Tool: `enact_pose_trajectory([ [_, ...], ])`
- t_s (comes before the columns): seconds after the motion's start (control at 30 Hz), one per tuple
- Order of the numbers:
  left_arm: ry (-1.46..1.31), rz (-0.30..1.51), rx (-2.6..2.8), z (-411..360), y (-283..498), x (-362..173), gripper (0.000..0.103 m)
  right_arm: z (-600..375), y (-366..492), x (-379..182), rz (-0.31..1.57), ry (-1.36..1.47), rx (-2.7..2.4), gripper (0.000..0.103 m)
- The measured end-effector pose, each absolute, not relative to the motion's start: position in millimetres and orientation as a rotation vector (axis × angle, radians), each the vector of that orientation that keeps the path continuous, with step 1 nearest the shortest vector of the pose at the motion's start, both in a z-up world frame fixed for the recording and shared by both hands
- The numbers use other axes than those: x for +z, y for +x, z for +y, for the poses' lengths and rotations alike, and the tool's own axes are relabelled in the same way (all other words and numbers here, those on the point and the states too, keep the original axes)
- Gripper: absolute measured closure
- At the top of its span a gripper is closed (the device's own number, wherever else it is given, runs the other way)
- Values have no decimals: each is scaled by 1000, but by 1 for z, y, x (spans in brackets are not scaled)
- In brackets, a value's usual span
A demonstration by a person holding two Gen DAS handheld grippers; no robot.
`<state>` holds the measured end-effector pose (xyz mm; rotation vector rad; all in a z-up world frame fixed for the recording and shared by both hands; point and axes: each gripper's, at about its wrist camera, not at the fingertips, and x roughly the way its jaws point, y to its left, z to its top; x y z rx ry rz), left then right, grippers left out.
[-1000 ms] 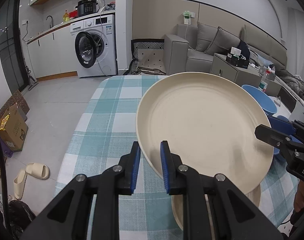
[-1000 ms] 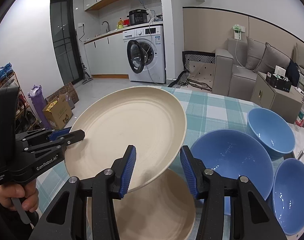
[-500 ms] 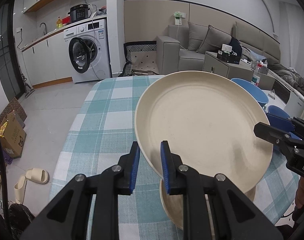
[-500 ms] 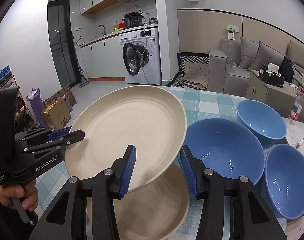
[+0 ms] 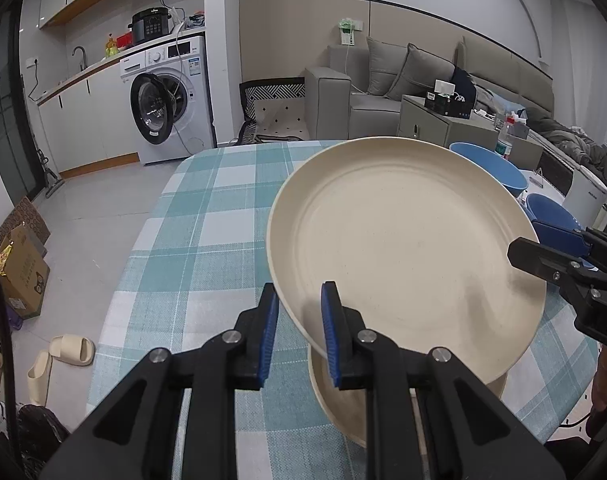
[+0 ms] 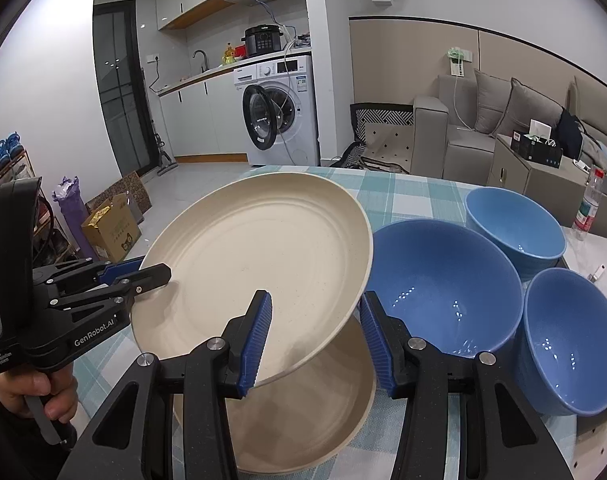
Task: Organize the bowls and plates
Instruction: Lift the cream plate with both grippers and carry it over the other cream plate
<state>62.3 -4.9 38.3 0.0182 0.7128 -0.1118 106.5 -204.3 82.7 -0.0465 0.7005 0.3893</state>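
Left gripper (image 5: 296, 330): blue-padded fingers clenched on the near rim of the upper cream plate (image 5: 403, 248), one pad above and one below the edge. The right wrist view shows this gripper from the side, its tips pinching the plate's left edge, with the person's hand (image 6: 43, 392) on the handle.

Upper cream plate: held tilted in the air, above the lower cream plate (image 6: 295, 412) that lies flat on the tablecloth. Only a sliver of the lower plate shows in the left wrist view; the right wrist view shows much of its inside.

Right gripper (image 6: 315, 336): fingers spread apart, straddling the raised plate's lower right rim, the left pad over the plate's face and the right pad outside the edge; whether a pad touches cannot be told. In the left wrist view only its tips enter at the right edge.

Large blue bowl (image 6: 443, 288): just right of the plates; seen whole in the right wrist view only.

Two further blue bowls (image 6: 515, 228) (image 6: 571, 344): one behind, one to the right of the large bowl.

Checked teal tablecloth (image 5: 207, 240): covers the table; its far end shows best in the left wrist view.

Washing machine (image 5: 171, 96): door open, against the far wall.

Slippers (image 5: 63, 356): on the floor, left wrist view only.
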Motion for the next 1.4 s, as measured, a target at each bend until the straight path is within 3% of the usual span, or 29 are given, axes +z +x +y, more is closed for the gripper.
enact_pose_trajectory([
  [1.4,53,784,-146,-10,59,13,84,-210,90,56,770,-88,399,56],
])
